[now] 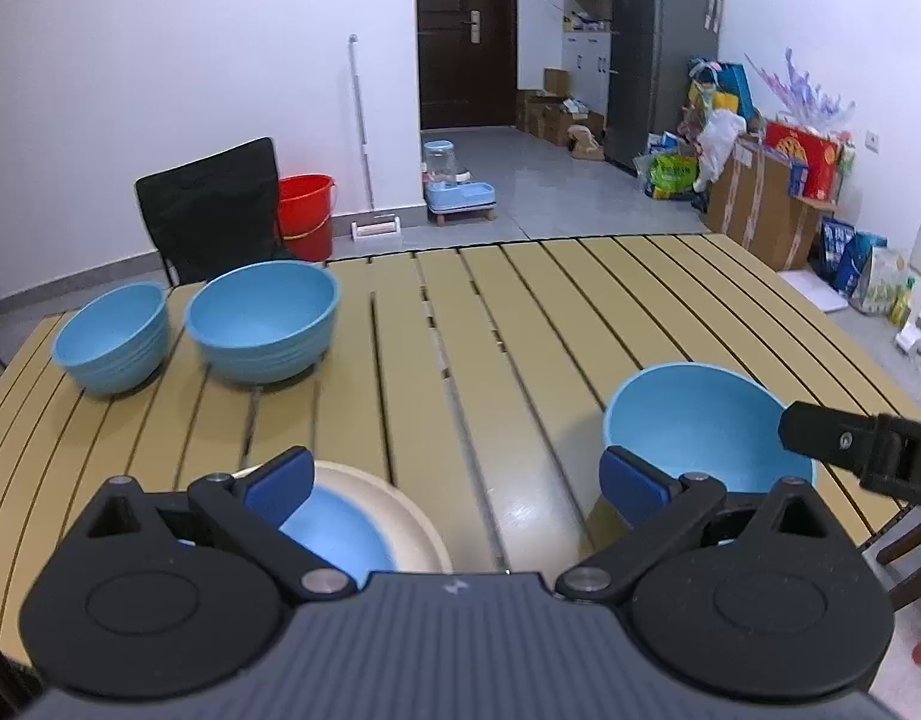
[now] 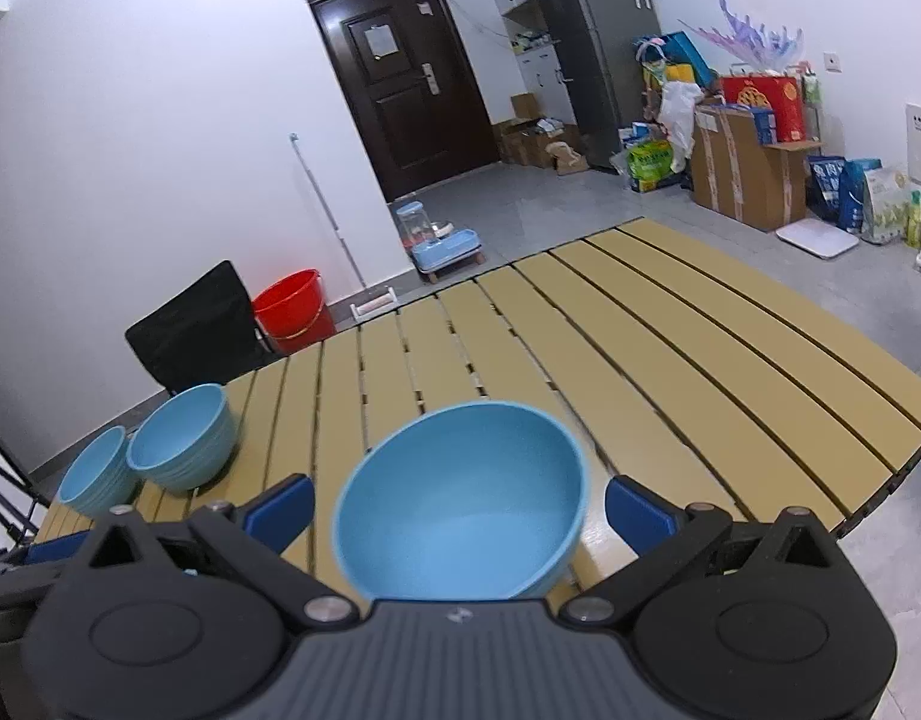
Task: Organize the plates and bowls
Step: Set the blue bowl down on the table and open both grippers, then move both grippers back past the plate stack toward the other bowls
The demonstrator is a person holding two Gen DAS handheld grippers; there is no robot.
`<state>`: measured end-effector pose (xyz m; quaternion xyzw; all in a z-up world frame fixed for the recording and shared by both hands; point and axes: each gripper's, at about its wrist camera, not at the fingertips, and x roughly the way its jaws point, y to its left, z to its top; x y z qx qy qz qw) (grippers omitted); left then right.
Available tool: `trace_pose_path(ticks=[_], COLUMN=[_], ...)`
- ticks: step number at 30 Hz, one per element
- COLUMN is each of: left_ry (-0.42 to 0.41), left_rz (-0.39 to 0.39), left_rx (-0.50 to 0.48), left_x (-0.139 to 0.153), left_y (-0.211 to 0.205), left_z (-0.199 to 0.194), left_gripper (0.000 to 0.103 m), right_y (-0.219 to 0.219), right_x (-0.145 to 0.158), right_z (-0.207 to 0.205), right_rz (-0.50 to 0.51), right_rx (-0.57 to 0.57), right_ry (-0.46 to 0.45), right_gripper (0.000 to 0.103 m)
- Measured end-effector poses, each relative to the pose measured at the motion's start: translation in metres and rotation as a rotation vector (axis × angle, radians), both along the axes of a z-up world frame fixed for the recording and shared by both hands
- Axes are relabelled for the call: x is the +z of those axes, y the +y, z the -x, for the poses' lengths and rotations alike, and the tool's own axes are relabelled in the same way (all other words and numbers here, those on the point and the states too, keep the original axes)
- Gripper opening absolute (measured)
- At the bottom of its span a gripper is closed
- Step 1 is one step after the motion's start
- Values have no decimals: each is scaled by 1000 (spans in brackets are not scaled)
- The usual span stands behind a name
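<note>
Two blue bowls stand at the table's far left: a smaller one (image 1: 111, 336) (image 2: 94, 480) and a larger one (image 1: 262, 321) (image 2: 181, 438). A third blue bowl (image 1: 700, 426) (image 2: 460, 501) sits near the front right. My right gripper (image 2: 457, 510) is open with its fingers on either side of this bowl, not touching it. My left gripper (image 1: 454, 486) is open and empty above a cream plate (image 1: 412, 516) that holds a blue dish (image 1: 340, 534). The right gripper's finger (image 1: 820, 432) reaches over the third bowl's rim in the left wrist view.
The slatted yellow table (image 1: 520, 330) (image 2: 670, 360) stretches to the right. A black chair (image 1: 211, 210) and a red bucket (image 1: 307, 210) stand beyond its far left edge. Boxes and bags (image 1: 760, 192) line the right wall.
</note>
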<state>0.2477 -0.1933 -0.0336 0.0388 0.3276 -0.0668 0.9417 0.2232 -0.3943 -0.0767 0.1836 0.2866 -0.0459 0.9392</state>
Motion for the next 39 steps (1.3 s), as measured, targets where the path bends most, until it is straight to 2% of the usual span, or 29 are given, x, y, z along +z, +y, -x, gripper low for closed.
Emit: trace_pose_path(ticks=[6, 23, 32, 39], left_ry=[-27, -62, -62, -48], left_rz=[11, 96, 120, 132], left_rx=[36, 184, 199, 196], left_x=[2, 12, 7, 3], left_y=[39, 137, 158, 165], left_z=[28, 69, 82, 80], left_gripper=[103, 103, 103, 103], right_y=[23, 88, 113, 121], right_x=[10, 24, 14, 15], right_z=[13, 31, 39, 37], right_rz=[22, 92, 93, 118], right_rx=[29, 135, 204, 215], right_ry=[-18, -30, -24, -15], right_gripper=[103, 103, 103, 103])
